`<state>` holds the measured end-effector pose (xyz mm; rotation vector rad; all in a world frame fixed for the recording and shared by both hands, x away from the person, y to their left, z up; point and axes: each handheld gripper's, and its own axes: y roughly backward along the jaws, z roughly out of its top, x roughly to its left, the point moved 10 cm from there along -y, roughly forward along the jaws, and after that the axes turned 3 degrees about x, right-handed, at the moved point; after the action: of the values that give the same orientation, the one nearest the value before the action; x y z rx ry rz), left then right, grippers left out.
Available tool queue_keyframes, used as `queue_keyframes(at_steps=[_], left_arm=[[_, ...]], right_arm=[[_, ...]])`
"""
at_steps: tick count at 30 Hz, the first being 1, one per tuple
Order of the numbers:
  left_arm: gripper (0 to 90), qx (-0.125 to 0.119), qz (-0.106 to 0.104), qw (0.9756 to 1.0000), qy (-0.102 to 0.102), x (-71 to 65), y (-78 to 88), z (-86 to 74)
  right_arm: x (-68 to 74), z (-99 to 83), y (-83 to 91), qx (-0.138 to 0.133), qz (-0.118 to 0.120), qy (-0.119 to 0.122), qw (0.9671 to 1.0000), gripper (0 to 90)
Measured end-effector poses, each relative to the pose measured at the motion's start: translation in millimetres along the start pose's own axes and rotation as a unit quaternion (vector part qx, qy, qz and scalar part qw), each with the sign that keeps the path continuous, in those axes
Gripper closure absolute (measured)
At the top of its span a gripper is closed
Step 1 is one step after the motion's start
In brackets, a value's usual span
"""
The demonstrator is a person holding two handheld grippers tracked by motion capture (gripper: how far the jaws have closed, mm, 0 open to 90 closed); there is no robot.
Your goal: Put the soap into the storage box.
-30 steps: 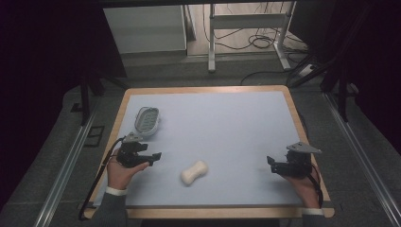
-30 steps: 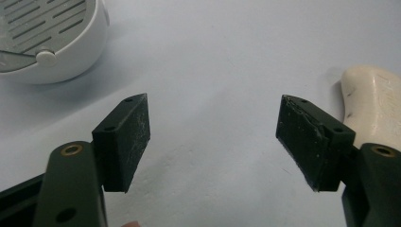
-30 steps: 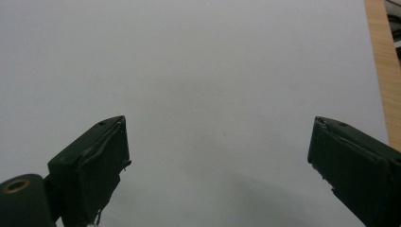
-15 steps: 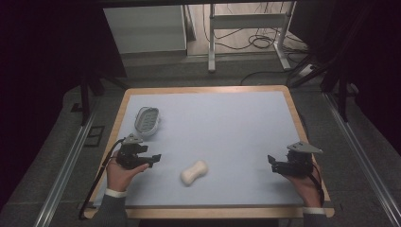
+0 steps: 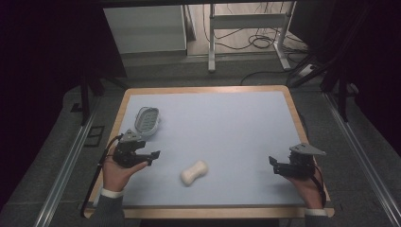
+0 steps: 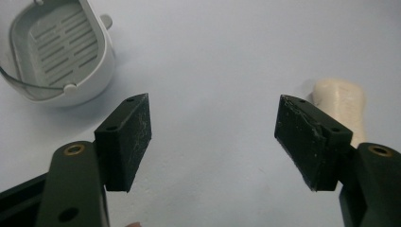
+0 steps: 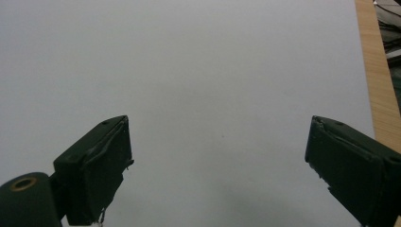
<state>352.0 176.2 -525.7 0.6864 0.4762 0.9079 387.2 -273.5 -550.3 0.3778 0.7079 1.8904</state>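
High view: fixed, above the near side, looking forward and down; whole table (image 5: 208,90) plus floor beyond at 12 o'clock. Left gripper view: low, close to the mat, facing a soap dish (image 6: 61,52) at 10 o'clock and a soap bar (image 6: 343,101) at 2 o'clock; both also in high view. Right gripper view: low, close, bare mat, wooden edge at 2 o'clock.

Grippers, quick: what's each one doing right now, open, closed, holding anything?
Left gripper: open, holding nothing, beside the cream waisted soap bar.
Right gripper: open, holding nothing.
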Motion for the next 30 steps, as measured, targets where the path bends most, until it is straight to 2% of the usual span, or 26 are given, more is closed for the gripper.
queue_keyframes(at_steps=[1, 2, 3, 6, 12, 18, 23, 30], left_arm=[[28.0, 0.000, 0.000, 1.0000, 0.000, 0.0, 0.0, 0.0], [27.9, 0.007, -0.003, 0.9999, -0.010, -3.3, 2.7, 1.1], [27.8, 0.007, -0.003, 0.9999, -0.010, -3.3, 2.7, 1.1], [26.7, 0.017, 0.000, 0.9995, -0.027, -8.5, 10.3, 3.2], [26.6, 0.023, -0.003, 0.9993, -0.029, -10.9, 10.4, 7.4], [26.2, 0.030, -0.011, 0.9985, -0.045, -22.7, 6.8, 16.0], [25.9, 0.049, -0.017, 0.9963, -0.068, -35.3, -0.7, 21.7], [25.3, 0.062, -0.023, 0.9940, -0.088, -48.9, -7.0, 26.0]], right_arm=[[0.0, 0.0, 0.0, 0.000, 0.000, 0.000, 1.0000, 7.8], [-2.8, 0.1, 2.4, -0.003, -0.001, -0.004, 1.0000, 7.8], [-2.8, 0.1, 2.4, -0.003, -0.001, -0.004, 1.0000, 7.8], [-7.8, -0.6, 4.9, -0.004, -0.006, -0.009, 0.9999, 7.8], [-10.2, -1.0, 5.6, -0.004, -0.010, -0.009, 0.9999, 7.8], [-11.3, -2.5, 6.3, -0.002, -0.013, -0.006, 0.9999, 7.8], [-12.3, -1.8, 8.6, -0.007, -0.014, -0.005, 0.9999, 7.8], [-13.3, -2.1, 9.4, -0.007, -0.015, -0.005, 0.9998, 7.8]])
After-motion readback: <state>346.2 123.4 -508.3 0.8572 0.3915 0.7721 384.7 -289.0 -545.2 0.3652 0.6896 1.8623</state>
